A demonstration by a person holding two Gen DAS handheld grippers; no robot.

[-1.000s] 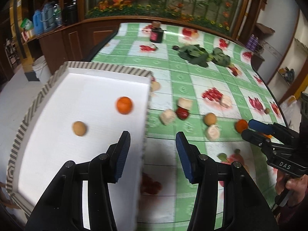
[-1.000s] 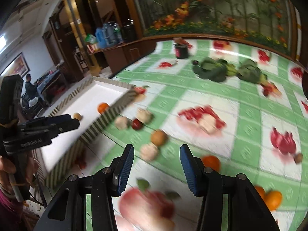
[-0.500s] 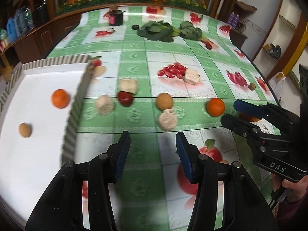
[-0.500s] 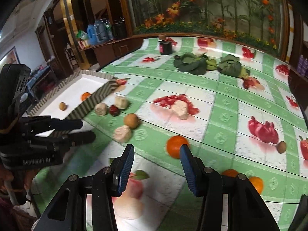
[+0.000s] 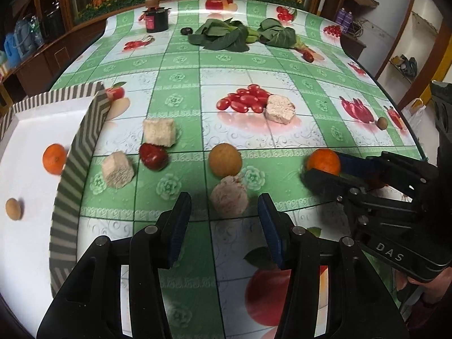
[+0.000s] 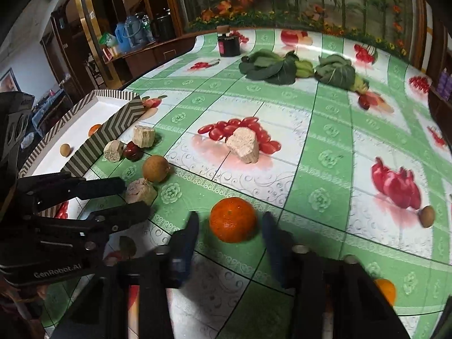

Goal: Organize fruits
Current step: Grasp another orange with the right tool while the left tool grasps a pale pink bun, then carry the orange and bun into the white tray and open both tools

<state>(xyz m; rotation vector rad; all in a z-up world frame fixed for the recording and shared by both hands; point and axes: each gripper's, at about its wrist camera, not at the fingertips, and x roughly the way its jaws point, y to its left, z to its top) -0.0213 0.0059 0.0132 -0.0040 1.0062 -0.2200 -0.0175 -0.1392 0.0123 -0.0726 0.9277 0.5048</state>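
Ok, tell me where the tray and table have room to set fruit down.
The tray is mostly bare white floor beyond its orange and small brown fruit. Table room lies between the leafy greens and the pale chunk. Crowded beside the tray wall.

Tray (image 5: 70, 152) sits at the table's left edge with two fruits in it; a row of loose fruit (image 5: 225, 160) lies right of it, leafy greens (image 5: 223, 35) way behind.

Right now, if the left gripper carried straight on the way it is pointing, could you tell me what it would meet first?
Most likely the pale pinkish chunk lying just ahead, between the open left gripper's fingers; the round brown fruit sits right behind it. Depth is hard to judge, so it could meet the tablecloth just short of the chunk.
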